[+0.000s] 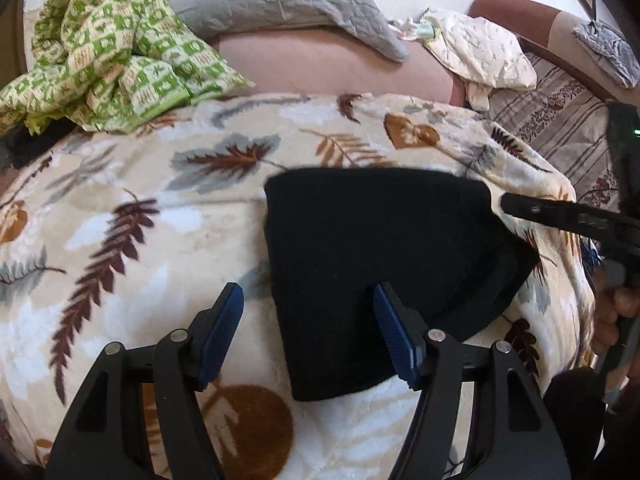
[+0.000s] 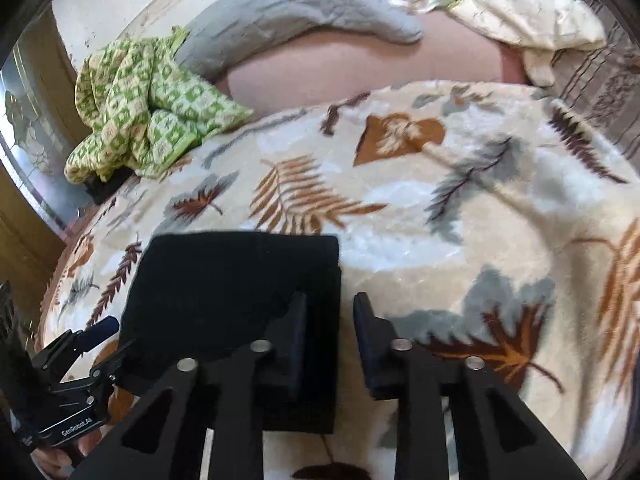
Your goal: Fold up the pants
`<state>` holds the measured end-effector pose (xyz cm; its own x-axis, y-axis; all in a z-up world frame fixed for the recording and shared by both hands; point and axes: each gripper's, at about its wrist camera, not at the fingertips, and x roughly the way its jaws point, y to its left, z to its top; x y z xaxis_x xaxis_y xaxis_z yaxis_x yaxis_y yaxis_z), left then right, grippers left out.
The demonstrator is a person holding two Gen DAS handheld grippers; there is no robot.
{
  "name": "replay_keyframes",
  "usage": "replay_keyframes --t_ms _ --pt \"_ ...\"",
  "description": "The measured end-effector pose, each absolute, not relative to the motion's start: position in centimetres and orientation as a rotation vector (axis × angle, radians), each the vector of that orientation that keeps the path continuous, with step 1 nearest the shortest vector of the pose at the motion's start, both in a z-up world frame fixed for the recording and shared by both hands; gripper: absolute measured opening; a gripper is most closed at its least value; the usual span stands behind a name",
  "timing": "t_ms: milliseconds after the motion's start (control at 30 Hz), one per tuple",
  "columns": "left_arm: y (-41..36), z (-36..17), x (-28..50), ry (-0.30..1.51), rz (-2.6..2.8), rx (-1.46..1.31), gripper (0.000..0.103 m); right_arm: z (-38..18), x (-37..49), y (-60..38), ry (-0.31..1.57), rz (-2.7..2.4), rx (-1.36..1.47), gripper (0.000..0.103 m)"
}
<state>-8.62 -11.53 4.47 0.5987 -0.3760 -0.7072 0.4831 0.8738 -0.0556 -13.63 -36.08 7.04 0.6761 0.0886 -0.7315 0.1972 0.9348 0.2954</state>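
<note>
Pants folded on the blanket, both grippers free

Bedding is spread across the whole scene: a cream blanket [image 1: 168, 208] printed with brown, grey and tan leaves is laid over the bed. On it, near the front, the black pants [image 1: 380, 248] are seen folded into a compact, thick block, lying flat with one rounded corner toward the right. Behind the blanket a grey quilted pillow [image 1: 280, 4] is propped, and a crumpled green checked cloth [image 1: 116, 48] is heaped at the far left. A pale patterned cloth [image 1: 484, 56] is left at the far right.

The left gripper [image 1: 308, 300] is held above the near left edge of the pants, its blue pads set wide apart, with nothing pinched. The right gripper [image 2: 330, 312] is held over the right edge of the pants, its jaws parted by a narrow gap, and no fabric is clamped there.
</note>
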Motion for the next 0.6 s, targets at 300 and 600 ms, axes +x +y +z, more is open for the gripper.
replay_keyframes --t_ms 300,600 --pt "-13.0 5.3 -5.4 0.790 -0.466 0.154 0.068 8.3 -11.3 -32.9 0.808 0.011 0.322 0.037" --pt "-14.0 3.3 -3.0 0.862 -0.431 0.135 0.072 3.9 -8.0 -33.9 0.898 0.002 0.392 0.045"
